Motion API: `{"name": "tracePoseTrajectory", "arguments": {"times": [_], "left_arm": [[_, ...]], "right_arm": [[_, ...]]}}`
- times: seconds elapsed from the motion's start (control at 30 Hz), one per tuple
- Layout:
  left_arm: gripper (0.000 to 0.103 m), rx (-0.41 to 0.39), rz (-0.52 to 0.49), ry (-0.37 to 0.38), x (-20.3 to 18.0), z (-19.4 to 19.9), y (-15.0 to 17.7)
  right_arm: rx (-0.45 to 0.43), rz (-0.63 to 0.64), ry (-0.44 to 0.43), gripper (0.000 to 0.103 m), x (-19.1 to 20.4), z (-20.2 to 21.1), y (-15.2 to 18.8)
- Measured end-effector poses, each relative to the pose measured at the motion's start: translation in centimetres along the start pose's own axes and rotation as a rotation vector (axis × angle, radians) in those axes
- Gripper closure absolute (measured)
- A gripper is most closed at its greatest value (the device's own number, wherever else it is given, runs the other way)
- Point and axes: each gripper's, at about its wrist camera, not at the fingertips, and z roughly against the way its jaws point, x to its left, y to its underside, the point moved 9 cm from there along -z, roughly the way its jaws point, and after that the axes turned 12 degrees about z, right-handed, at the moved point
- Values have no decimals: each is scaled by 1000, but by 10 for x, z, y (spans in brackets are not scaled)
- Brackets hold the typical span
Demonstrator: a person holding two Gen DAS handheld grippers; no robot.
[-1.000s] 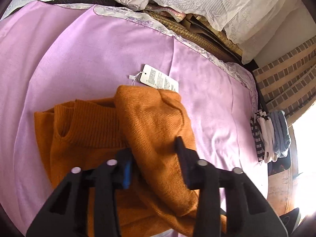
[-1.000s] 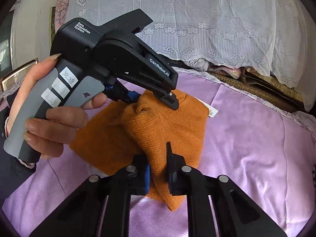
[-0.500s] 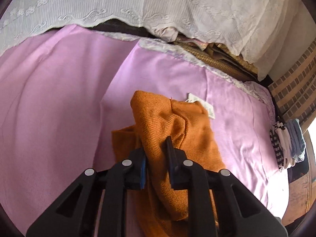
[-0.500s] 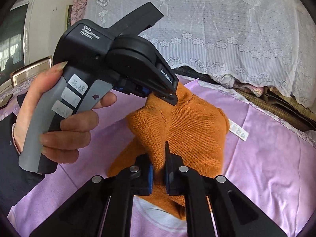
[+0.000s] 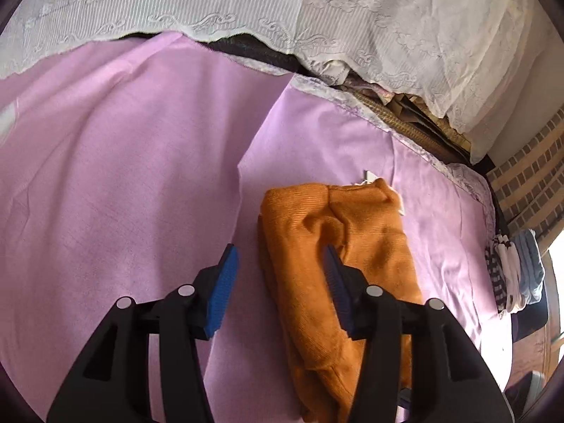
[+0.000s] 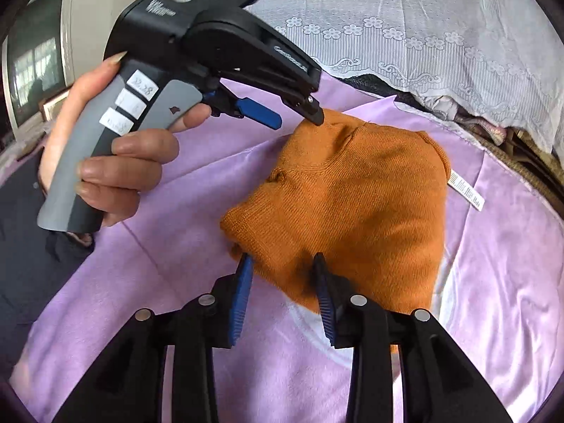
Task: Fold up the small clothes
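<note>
On the smooth lilac sheet, a ribbed orange knit (folded).

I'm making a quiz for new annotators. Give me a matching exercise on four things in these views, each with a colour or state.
Things:
1. sweater
2. sheet
3. left gripper
4. tag

Descriptions:
A. white, printed
B. orange, folded
C. jaws open
D. purple, spread flat

Pairs: 1-B, 2-D, 3-C, 4-A
</note>
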Motion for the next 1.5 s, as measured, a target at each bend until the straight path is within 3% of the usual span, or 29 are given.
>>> {"name": "tracePoseTrajectory", "arguments": {"times": [0.07,0.17,0.23,0.33,0.43,0.57,0.67,0.73,0.8,0.9,1.0,1.1,1.2,1.3,1.5], "left_arm": [[48,-15,-46,32,-19,13,6],[41,-19,-124,64,-48,23,21],[32,-14,-171,62,-62,21,34],[31,49,-201,13,-63,-3,58],[31,83,-215,-72,-49,-27,78],[27,25,-261,-143,-40,-30,96],[25,-12,-284,-167,-39,-27,103],[23,-19,-286,-161,-40,-28,100],[23,-24,-273,-138,-40,-26,95],[23,-39,-221,-80,-44,-13,84],[22,-95,-196,-54,-46,8,70],[17,-114,-184,-118,-35,8,65],[17,-68,-161,-205,-14,-14,68],[5,-29,-163,-257,-1,-35,77],[4,-49,-184,-278,-1,-35,80]], "right_arm": [[-28,-103,-40,70,-22,15,1],[-79,-326,-59,83,-78,31,1],[-106,-476,-66,84,-115,32,3],[-105,-562,-139,89,-133,18,-4],[-104,-543,-158,89,-133,-5,-25],[-69,-551,-177,91,-138,-48,-44],[-41,-609,-158,103,-160,-75,-40],[-49,-637,-123,103,-177,-83,-29],[-62,-681,-164,103,-184,-81,-21],[-124,-626,-70,97,-185,-47,-29],[-194,-564,-140,97,-164,-14,-47],[-179,-493,-186,97,-130,-2,-49],[-106,-455,-191,97,-104,-8,-28],[-15,-461,-164,102,-94,-28,4],[-45,-523,-210,103,-95,-26,24]]}}
